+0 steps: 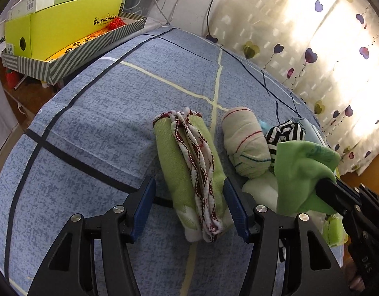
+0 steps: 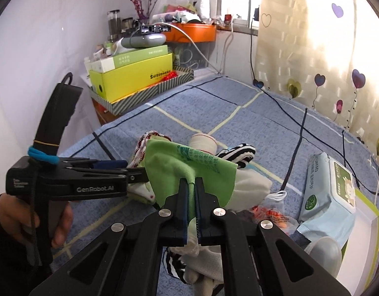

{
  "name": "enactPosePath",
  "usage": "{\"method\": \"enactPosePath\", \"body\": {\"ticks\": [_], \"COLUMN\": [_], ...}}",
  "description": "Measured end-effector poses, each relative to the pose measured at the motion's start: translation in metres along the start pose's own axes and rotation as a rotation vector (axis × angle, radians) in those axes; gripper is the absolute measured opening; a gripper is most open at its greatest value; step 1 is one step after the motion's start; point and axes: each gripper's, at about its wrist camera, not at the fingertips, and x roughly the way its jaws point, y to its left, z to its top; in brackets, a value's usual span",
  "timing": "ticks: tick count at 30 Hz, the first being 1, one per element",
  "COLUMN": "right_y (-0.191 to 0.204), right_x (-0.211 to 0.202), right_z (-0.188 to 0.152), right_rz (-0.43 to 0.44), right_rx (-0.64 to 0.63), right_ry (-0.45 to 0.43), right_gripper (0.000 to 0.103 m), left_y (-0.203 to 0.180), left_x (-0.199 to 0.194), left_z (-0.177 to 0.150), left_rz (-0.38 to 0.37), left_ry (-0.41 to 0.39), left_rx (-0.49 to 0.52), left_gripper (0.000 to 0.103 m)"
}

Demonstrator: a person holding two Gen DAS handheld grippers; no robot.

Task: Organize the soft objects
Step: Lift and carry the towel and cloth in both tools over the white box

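Soft objects lie in a short row on the blue bedspread (image 1: pixel 95 123), and the sorting looks roughly half done. Farthest left, the left gripper (image 1: pixel 189 207) stands wide open with its blue pads on either side of a rolled green towel with a red-and-white trim (image 1: pixel 189 162); the pads flank the near end of the roll without clearly pressing it, so that roll seems already formed and set down. Just right of that gripper's right finger lies a rolled cream cloth with thin coloured stripes (image 1: pixel 246 145), also finished by the look of it. Beyond it sits a black-and-white striped piece (image 1: pixel 285 133), crumpled and apparently unsorted. Right again, the right gripper (image 2: pixel 191 197) is pinched tight on a fold of a bright green cloth (image 2: pixel 189 165), held up above a loose heap of white items (image 2: pixel 251 185). I judge the green cloth, the striped piece and that heap remain to be tidied.
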Motion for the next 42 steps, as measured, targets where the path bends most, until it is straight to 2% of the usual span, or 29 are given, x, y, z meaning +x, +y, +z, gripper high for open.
{"method": "enactPosePath", "body": {"ticks": [4, 5, 6, 8, 11, 23, 42], "right_y": [-0.004, -0.005, -0.007, -0.009, -0.011, -0.017, -0.062], "right_x": [-0.005, -0.007, -0.008, -0.011, -0.016, -0.048, -0.112], "right_z": [-0.003, -0.004, -0.005, -0.006, -0.007, -0.015, -0.045], "right_rz": [0.0, 0.001, 0.0, -0.003, -0.005, -0.008, -0.099], "right_rx": [0.014, 0.018, 0.022, 0.029, 0.04, 0.074, 0.182], "right_ry": [-0.011, -0.012, -0.015, -0.021, -0.031, -0.101, -0.216], "right_gripper": [0.005, 0.005, 0.005, 0.005, 0.005, 0.005, 0.005], "left_y": [-0.005, -0.006, -0.006, -0.008, -0.009, -0.037, -0.114], "left_x": [0.003, 0.003, 0.002, -0.002, -0.009, -0.05, -0.077], "left_z": [0.001, 0.001, 0.001, 0.001, 0.0, -0.009, -0.019], "left_rz": [-0.003, -0.003, 0.003, 0.01, 0.013, -0.034, -0.124], "left_ry": [0.002, 0.0, -0.003, -0.023, -0.045, -0.128, -0.181], "left_rx": [-0.007, -0.012, -0.015, -0.011, -0.006, 0.062, 0.215], "left_gripper": [0.055, 0.043, 0.037, 0.03, 0.027, 0.026, 0.026]}}
